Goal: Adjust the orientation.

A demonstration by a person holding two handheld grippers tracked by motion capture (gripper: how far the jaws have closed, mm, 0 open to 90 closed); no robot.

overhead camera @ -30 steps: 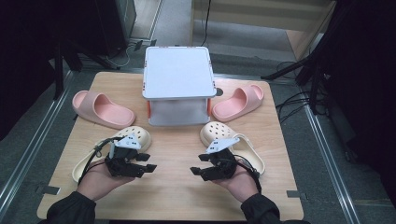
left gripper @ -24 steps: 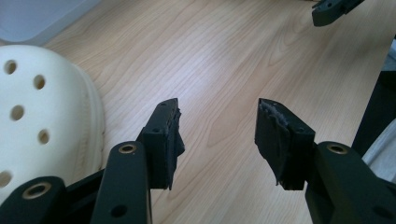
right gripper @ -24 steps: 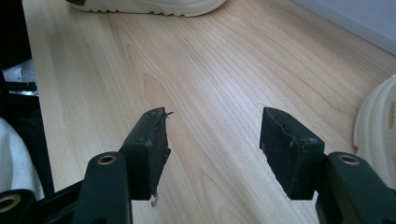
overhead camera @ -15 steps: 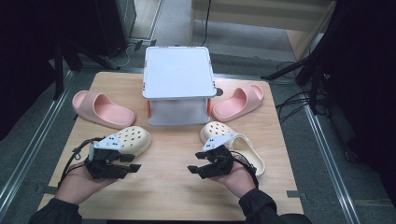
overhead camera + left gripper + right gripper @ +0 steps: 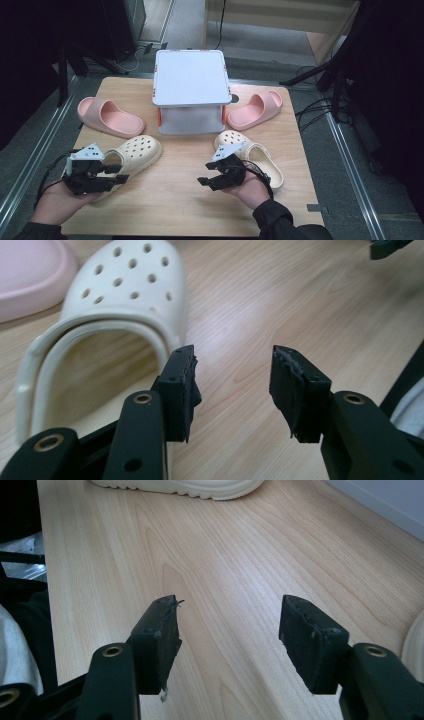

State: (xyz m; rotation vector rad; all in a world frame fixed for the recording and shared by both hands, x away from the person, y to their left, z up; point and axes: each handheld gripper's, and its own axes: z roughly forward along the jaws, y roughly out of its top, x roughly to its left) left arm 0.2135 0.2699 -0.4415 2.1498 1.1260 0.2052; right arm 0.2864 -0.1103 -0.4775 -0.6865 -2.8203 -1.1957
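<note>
While both grippers stand with jaws apart and nothing between them, the left gripper (image 5: 121, 173), whose jaws have just been closing a little, hovers just beside the heel of the left cream clog (image 5: 134, 154). Right gripper (image 5: 205, 175) hangs over bare table (image 5: 175, 200), just beside the right cream clog (image 5: 252, 156). Farther off, a pink slipper (image 5: 107, 116) and another pink slipper (image 5: 254, 108) flank a white box (image 5: 190, 80).

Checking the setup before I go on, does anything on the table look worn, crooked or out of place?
The pads on the right tongs look frayed at their edges, with a torn bit hanging. The left tongs' pads look chewed too. The shoes look intact.
</note>
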